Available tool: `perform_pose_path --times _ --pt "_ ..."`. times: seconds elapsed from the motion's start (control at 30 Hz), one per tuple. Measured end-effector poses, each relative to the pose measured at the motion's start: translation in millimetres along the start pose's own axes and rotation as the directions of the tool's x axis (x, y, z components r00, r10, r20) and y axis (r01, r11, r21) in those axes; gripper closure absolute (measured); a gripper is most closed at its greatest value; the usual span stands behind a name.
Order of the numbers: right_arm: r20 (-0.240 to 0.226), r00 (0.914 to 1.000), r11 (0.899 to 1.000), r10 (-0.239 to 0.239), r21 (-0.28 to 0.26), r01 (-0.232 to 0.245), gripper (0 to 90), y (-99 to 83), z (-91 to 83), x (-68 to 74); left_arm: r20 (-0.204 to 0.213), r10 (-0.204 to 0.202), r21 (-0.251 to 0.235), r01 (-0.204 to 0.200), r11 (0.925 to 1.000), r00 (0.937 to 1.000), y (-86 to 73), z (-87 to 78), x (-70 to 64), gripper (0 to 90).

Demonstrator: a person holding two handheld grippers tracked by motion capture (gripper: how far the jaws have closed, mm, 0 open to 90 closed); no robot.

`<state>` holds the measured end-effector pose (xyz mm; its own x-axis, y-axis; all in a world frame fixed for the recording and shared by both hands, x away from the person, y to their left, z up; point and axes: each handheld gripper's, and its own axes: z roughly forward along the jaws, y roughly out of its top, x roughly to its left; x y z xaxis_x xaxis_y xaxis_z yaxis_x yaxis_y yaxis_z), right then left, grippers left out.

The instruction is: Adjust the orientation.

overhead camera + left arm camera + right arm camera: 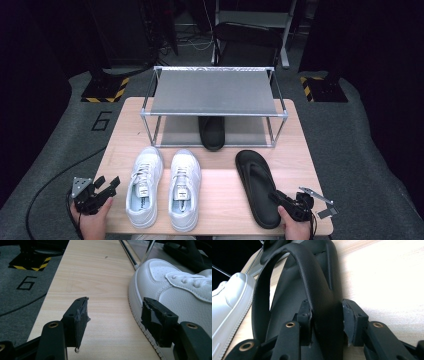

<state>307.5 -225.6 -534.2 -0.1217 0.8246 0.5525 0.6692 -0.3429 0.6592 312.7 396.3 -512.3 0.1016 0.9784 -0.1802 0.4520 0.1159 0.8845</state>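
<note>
Flip-flop (322, 297) edge pinched between right gripper (325, 322) jaws; left gripper (117, 320) spread beside sneaker (175, 290).

Left gripper (107, 186) jaws apart; right gripper (283, 200) clamped (both hand-held).

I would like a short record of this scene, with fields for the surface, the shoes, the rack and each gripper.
surface: wooden table
white sneakers: a pair, side by side, near front left
black flip-flop: front right, strap between the jaws
second flip-flop: on lower level of rack
rack: metal frame, top shelf bare
left gripper: open, beside sneakers, holding nothing
right gripper: shut on the flip-flop's strap
</note>
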Motion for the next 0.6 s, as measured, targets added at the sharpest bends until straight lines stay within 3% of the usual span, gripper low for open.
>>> perform_pose_path --times 0.17,0.3,0.6 --pt "0.015 0.9989 0.999 -0.044 0.002 0.044 61.7 1.3 0.1 2.8 0.0 -0.001 0.0 0.001 1.0 1.0 0.1 0.4 0.0 38.0" --pt "-0.009 0.9999 1.0 -0.008 0.026 0.008 61.7 1.9 0.6 1.4 0.001 -0.001 -0.007 0.001 1.0 1.0 -0.2 0.8 -0.2 38.0" --pt "-0.01 0.9995 1.0 0.029 0.0 -0.029 62.8 1.5 -1.7 0.7 -0.001 0.001 -0.001 -0.001 1.0 1.0 0.0 0.4 -0.2 38.0"
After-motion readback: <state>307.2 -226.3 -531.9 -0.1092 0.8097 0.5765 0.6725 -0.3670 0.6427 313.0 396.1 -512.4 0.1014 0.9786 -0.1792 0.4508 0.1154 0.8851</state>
